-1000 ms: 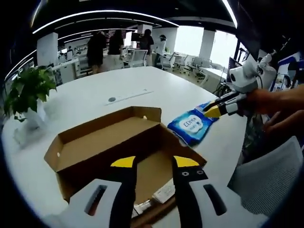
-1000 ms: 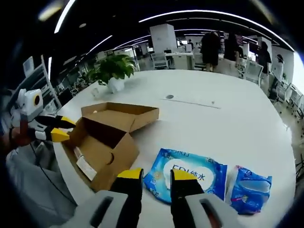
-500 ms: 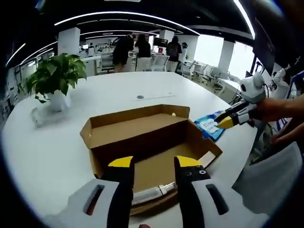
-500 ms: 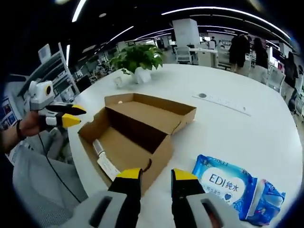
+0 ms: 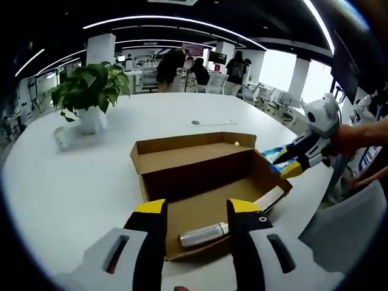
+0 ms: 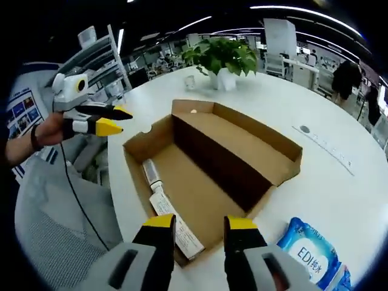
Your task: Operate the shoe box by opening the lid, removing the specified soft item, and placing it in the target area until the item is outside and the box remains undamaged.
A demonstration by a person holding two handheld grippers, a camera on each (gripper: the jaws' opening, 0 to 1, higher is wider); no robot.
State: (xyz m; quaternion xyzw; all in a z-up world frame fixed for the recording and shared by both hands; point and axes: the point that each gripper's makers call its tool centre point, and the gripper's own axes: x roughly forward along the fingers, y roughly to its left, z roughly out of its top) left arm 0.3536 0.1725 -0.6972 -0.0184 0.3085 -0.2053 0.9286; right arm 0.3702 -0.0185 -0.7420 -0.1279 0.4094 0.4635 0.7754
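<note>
Shoe box: your cardboard shoe box [image 5: 206,182] sits open on the white table [image 5: 79,182], its lid [image 6: 242,142] folded back flat beside the tray and joined along the dark middle wall.
Inside the box: a silvery tube [image 5: 203,235] lies on the box floor near your left gripper, and a flat white leaflet [image 6: 176,227] lies along the same floor beside it.
Soft item: the blue wet-wipes pack [image 6: 306,254], printed "EDI", lies on the table outside the box, just beside the lid's corner; in the left gripper view you see only a blue edge of it behind the box's far corner, next to your other gripper.
Second pack: a darker blue packet [image 6: 344,280] touches the wipes pack at the edge of the right gripper view.
Left gripper: your left gripper [image 5: 190,209] hangs over the near edge of the box, jaws apart with nothing between them.
Right gripper: your right gripper [image 6: 197,224] hovers above the box floor near the leaflet, jaws apart and empty.
Surroundings: a potted plant [image 5: 91,91] stands on the table well apart from the box, and people [image 5: 182,63] stand among desks far behind.
</note>
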